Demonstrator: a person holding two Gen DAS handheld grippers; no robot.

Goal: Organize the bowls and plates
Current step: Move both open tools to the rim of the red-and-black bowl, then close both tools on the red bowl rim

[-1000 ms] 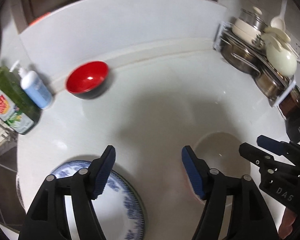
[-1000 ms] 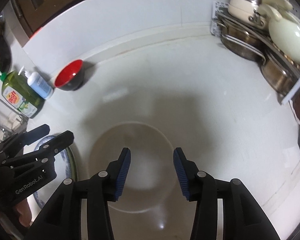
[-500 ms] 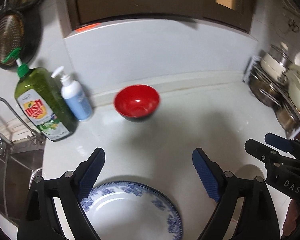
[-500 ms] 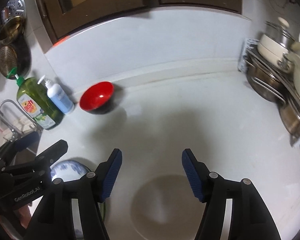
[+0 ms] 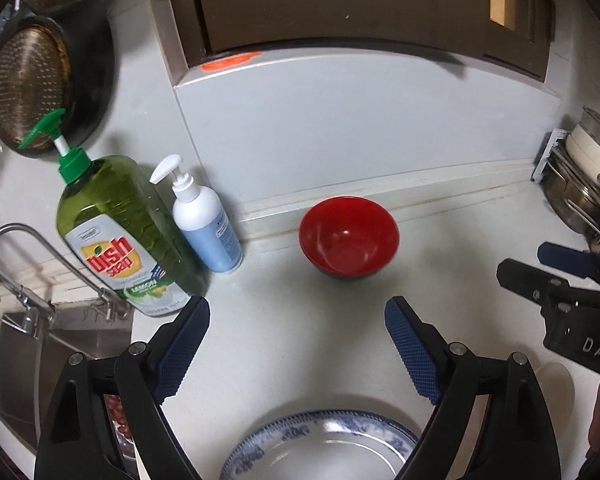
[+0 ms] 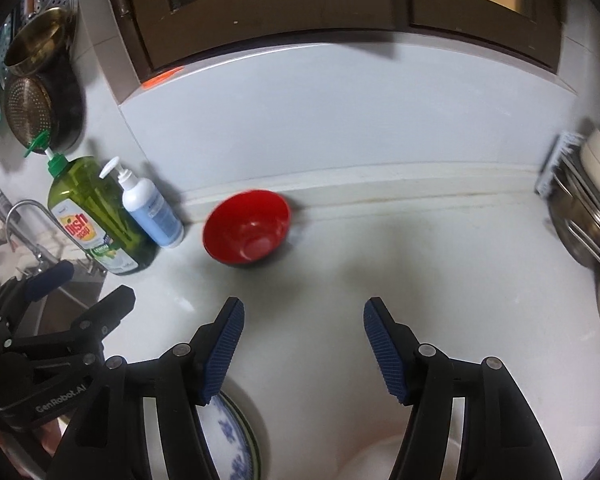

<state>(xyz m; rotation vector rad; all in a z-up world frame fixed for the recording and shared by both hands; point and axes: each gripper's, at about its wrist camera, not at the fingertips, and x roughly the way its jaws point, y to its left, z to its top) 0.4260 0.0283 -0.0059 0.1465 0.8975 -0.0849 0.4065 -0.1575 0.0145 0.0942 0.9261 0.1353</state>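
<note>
A red bowl point(image 5: 348, 238) point(image 6: 246, 232) stands upright on the white counter near the back ledge. A blue-patterned white plate point(image 5: 324, 452) point(image 6: 236, 440) lies flat at the near edge, below my left gripper point(image 5: 298, 344). That gripper is open wide with nothing between its pads. My right gripper point(image 6: 304, 344) is also open and holds nothing; it hovers beside the left one. A pale dish point(image 5: 556, 372) point(image 6: 372, 462) shows only as a sliver under the right gripper. Each gripper appears in the other's view: the right gripper point(image 5: 560, 280) and the left gripper point(image 6: 72, 312).
A green dish soap bottle point(image 5: 120, 236) and a white pump bottle point(image 5: 204, 224) stand left of the bowl. A sink with a faucet point(image 5: 32, 272) lies at the left. A rack of pots point(image 5: 580, 184) fills the right edge. Strainers point(image 6: 32, 104) hang on the wall.
Both grippers have drawn back and risen from the plate and the pale dish, and their jaws have widened. The red bowl now sits nearer the middle of both views.
</note>
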